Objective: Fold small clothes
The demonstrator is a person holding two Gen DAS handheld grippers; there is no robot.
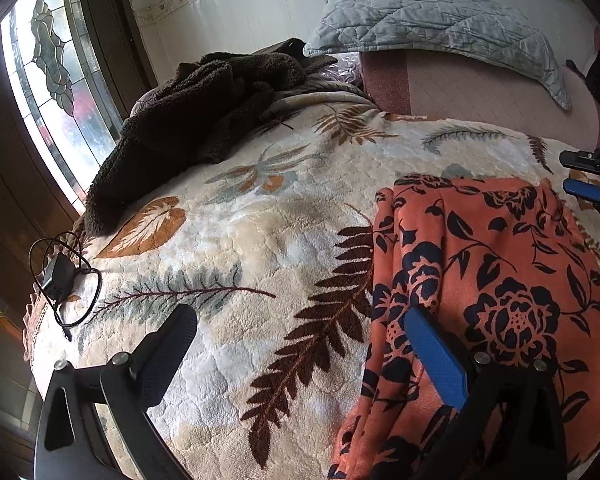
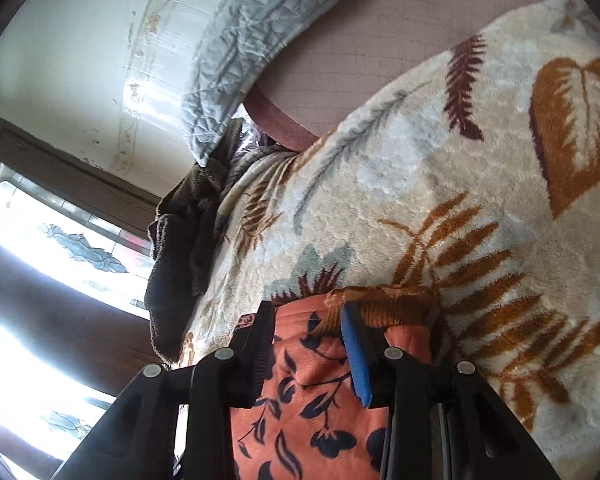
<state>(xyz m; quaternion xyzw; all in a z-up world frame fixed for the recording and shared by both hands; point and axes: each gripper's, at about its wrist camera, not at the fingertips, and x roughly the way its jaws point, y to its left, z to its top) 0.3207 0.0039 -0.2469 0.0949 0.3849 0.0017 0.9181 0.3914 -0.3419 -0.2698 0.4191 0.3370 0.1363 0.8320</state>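
Note:
An orange garment with dark navy flowers (image 1: 492, 280) lies on the leaf-patterned blanket (image 1: 260, 220), at the right in the left wrist view. My left gripper (image 1: 300, 324) is open and empty; its blue finger pad (image 1: 436, 356) hovers over the garment's left edge, the black finger over the blanket. My right gripper (image 1: 584, 174) shows at the garment's far right corner. In the right wrist view it (image 2: 306, 320) is open, its fingers straddling the garment's edge (image 2: 312, 392) without pinching it.
A dark brown fleece (image 1: 196, 120) is heaped at the back left by the stained-glass window (image 1: 56, 92). A grey quilted pillow (image 1: 440, 28) leans on a pink cushion (image 1: 480, 88). A black charger with cable (image 1: 60, 276) lies near the bed's left edge.

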